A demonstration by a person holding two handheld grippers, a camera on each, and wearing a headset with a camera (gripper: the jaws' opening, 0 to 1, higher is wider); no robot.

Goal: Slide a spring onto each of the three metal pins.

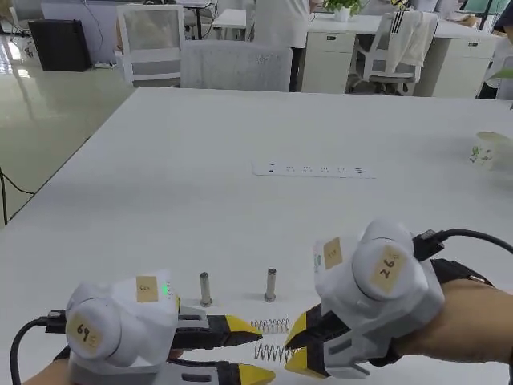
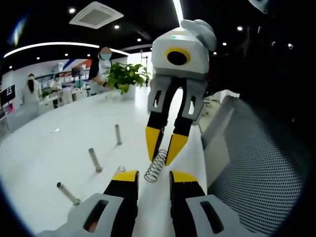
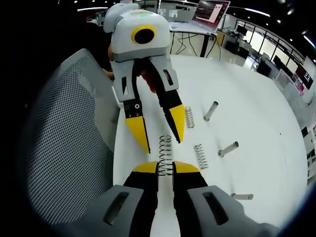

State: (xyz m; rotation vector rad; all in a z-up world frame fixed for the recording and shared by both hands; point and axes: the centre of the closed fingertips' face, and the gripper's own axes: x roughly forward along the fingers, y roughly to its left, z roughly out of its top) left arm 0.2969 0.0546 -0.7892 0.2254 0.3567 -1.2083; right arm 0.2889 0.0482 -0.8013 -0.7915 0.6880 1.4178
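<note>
Our right gripper (image 3: 166,169) is clamped on one end of a spring (image 3: 165,148) by the desk's (image 1: 240,144) near edge. The left gripper (image 2: 154,177) has its jaws apart around the other end. We judge the spring light, bendy and likely slippery, so pinch it gently close to the end going onto a pin (image 1: 271,285).

On the table (image 1: 240,128), your left gripper (image 1: 261,350) and right gripper (image 1: 296,344) face each other at the near edge. One spring (image 1: 271,351) lies between them, its end between the right gripper's jaws. A second spring (image 1: 270,326) lies just behind it. Behind both stand the left pin (image 1: 205,289) and the right pin (image 1: 271,285). The power strip (image 1: 314,170) lies farther back, and a cup (image 1: 487,150) sits far right.
</note>
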